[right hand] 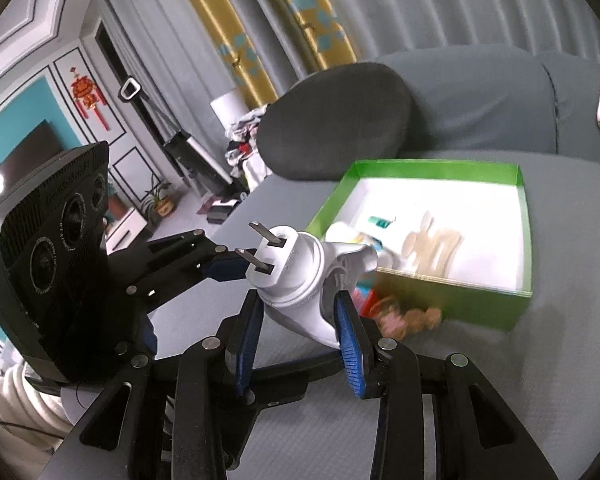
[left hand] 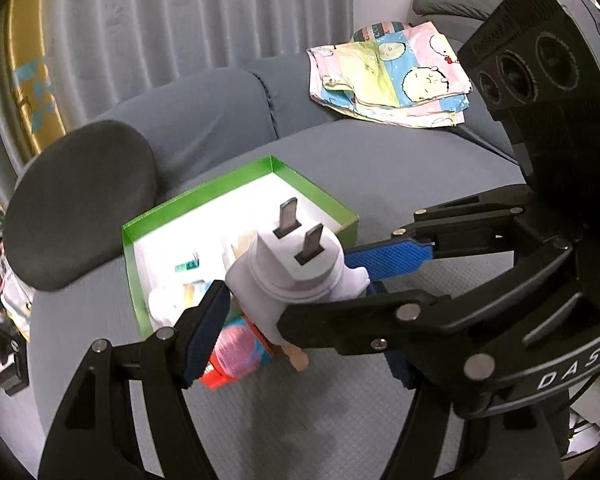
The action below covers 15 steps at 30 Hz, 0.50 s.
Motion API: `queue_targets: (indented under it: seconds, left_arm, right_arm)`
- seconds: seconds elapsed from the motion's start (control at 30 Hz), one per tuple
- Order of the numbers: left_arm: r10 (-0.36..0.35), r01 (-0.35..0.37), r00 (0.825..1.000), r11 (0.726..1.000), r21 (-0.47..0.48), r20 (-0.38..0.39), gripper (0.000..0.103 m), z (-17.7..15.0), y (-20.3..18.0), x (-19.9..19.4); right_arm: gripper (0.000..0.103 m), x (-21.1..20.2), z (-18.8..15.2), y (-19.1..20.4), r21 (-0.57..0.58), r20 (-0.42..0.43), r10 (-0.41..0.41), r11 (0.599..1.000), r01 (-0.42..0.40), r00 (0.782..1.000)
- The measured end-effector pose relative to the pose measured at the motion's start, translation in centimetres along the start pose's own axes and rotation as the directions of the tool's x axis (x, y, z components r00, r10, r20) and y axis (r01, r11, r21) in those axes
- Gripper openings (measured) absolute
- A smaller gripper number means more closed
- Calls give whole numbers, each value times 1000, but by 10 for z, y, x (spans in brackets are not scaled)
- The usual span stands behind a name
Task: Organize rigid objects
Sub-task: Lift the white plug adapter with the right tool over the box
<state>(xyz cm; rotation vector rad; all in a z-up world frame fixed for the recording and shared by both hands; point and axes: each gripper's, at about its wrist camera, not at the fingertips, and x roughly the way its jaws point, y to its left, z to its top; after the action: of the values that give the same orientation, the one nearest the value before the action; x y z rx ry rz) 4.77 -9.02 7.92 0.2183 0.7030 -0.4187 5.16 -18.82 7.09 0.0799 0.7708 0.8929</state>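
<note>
Plug point(left hand: 296, 268): smooth white plastic, metal prongs. Box point(right hand: 516, 176): glossy green card. Fingers point(right hand: 350, 344): ribbed blue pads.

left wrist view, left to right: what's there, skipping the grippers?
Dark round cushion → green box → white plug adapter → cartoon-print cloth.

Grey sofa point(left hand: 340, 168); dark round cushion point(left hand: 80, 204) against backrest; folded cartoon-print cloth point(left hand: 388, 76) on seat; grey pleated curtains point(left hand: 180, 20) behind; red hanging ornament point(right hand: 87, 96), dark television point(right hand: 32, 148) on teal wall.
</note>
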Motion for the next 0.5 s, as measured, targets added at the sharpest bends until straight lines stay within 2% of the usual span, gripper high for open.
queue_targets:
  seconds: [0.23, 0.5]
  left_arm:
    - [5, -5, 1000, 1000, 11, 26, 69, 17, 10, 4]
    - [1, -1, 1000, 1000, -10, 19, 69, 29, 21, 19]
  right_arm:
    - [39, -4, 20, -5, -28, 30, -12, 1000, 13, 999]
    - [39, 10, 39, -23, -22, 29, -15, 1000, 16, 999]
